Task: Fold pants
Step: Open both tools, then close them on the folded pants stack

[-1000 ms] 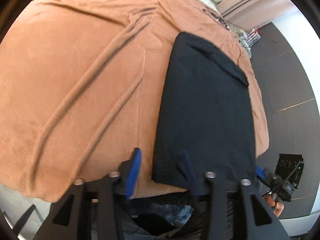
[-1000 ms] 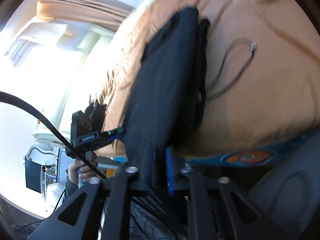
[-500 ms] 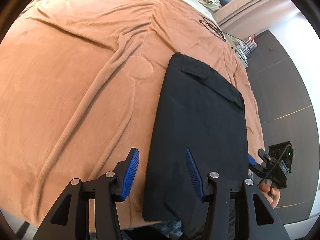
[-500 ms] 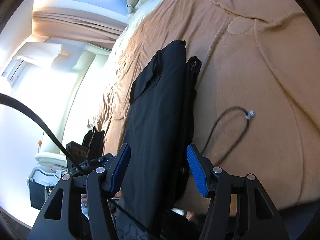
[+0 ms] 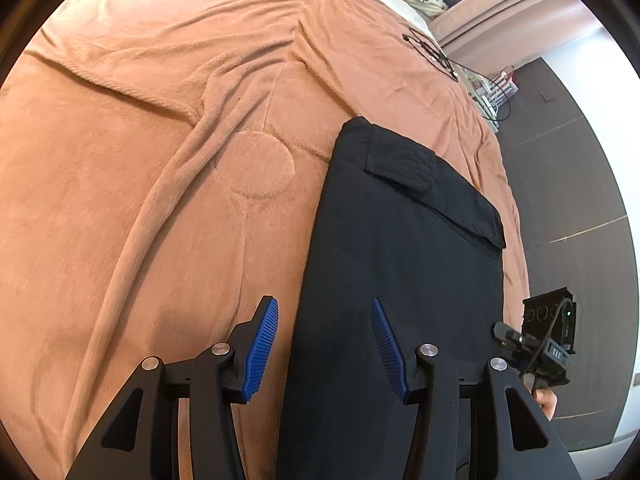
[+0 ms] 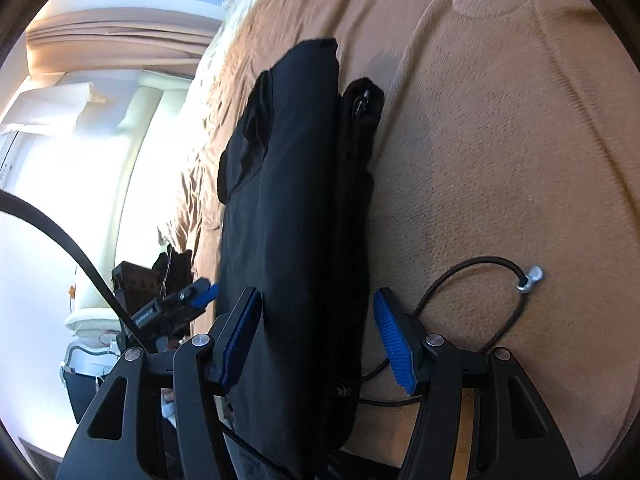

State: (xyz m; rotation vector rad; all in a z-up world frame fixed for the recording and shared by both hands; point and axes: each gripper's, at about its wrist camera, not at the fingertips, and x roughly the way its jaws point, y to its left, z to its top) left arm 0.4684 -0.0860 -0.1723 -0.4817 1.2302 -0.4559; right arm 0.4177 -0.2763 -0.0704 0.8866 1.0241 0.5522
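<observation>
Both tools stand released over the near end of the folded black pants [image 5: 400, 264], left tool [image 5: 324, 344] and right tool [image 6: 316, 332] gripping nothing. A clean next fold likely needs both corners pinched evenly. Beyond the pants: tan blanket [image 5: 160, 120], then pillows and curtain.

Black left gripper [image 5: 324, 344] and right gripper [image 6: 316, 340], blue ribbed pads, silver screws.
</observation>
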